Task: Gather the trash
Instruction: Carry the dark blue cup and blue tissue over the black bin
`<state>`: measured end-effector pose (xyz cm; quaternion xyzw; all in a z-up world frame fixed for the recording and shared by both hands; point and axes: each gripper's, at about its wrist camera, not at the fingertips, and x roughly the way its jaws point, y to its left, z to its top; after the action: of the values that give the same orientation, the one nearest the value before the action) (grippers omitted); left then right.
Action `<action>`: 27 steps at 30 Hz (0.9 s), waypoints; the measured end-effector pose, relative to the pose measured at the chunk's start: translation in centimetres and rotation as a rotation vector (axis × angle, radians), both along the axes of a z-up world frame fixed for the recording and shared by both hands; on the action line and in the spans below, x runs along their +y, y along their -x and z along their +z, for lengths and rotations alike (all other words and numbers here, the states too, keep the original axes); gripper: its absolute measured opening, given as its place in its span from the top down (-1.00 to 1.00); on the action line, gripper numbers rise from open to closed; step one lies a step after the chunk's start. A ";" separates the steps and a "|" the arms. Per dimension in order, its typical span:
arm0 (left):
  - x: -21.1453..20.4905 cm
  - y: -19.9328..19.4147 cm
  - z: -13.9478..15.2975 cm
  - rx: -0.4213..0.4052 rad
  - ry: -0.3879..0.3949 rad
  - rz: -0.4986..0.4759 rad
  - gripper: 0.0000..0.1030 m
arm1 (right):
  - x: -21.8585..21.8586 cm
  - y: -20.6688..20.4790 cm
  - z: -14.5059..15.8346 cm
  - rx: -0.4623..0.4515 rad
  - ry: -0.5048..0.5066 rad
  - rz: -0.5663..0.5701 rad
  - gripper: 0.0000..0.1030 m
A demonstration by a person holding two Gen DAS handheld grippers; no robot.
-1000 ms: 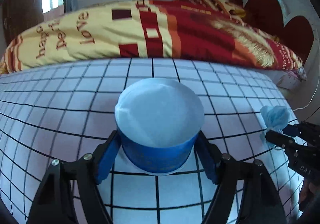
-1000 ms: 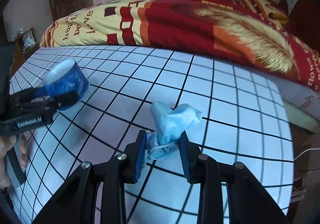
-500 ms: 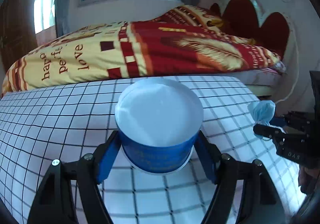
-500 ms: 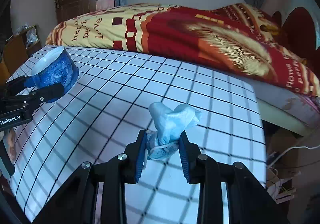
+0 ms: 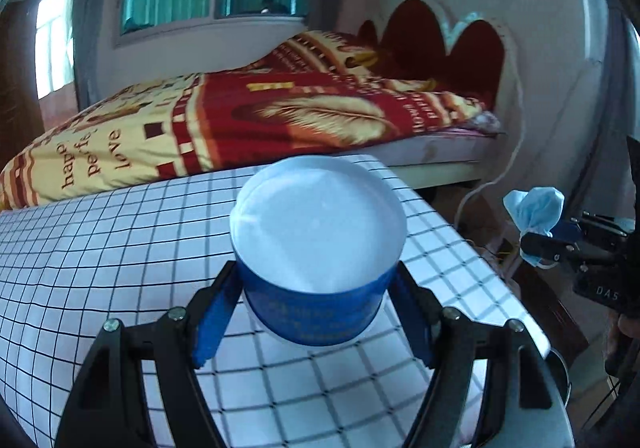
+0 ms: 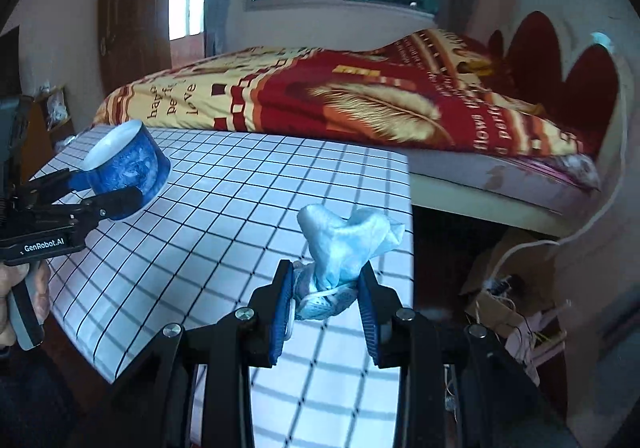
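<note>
Left gripper [image 5: 316, 312]: clamped on round blue paper cup [image 5: 316, 248], above checked tablecloth [image 5: 120, 248].
Right gripper [image 6: 326, 306]: pinching crumpled pale-blue face mask [image 6: 344, 244].

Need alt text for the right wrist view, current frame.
The right hand-held gripper is clamped on a crumpled pale blue tissue wad above a white grid-patterned table. At left, the left hand-held gripper holds a blue paper bowl; a bed with a red and yellow blanket lies behind.

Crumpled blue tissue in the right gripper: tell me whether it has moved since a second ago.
Yes. The crumpled blue tissue was over mid-table; now it hangs at the checked table right edge, nearer the bed headboard end.
</note>
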<state>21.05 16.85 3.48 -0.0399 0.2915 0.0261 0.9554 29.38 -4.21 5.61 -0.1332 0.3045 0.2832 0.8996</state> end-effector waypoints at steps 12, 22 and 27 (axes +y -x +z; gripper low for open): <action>-9.9 3.0 0.6 -0.019 -0.015 -0.184 -0.45 | -11.3 7.1 1.4 -0.038 -0.043 -0.123 0.35; -17.4 3.5 -0.6 0.003 -0.006 -0.352 -0.45 | -20.2 10.1 -0.6 -0.005 -0.013 -0.270 0.35; -21.2 4.0 -1.8 0.032 -0.010 -0.443 -0.45 | -23.7 11.4 -2.3 0.027 -0.006 -0.338 0.35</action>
<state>17.05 -4.37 1.71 0.0304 0.3079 -0.1825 0.9332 18.00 -27.90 3.26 -0.0737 0.3338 0.1306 0.9306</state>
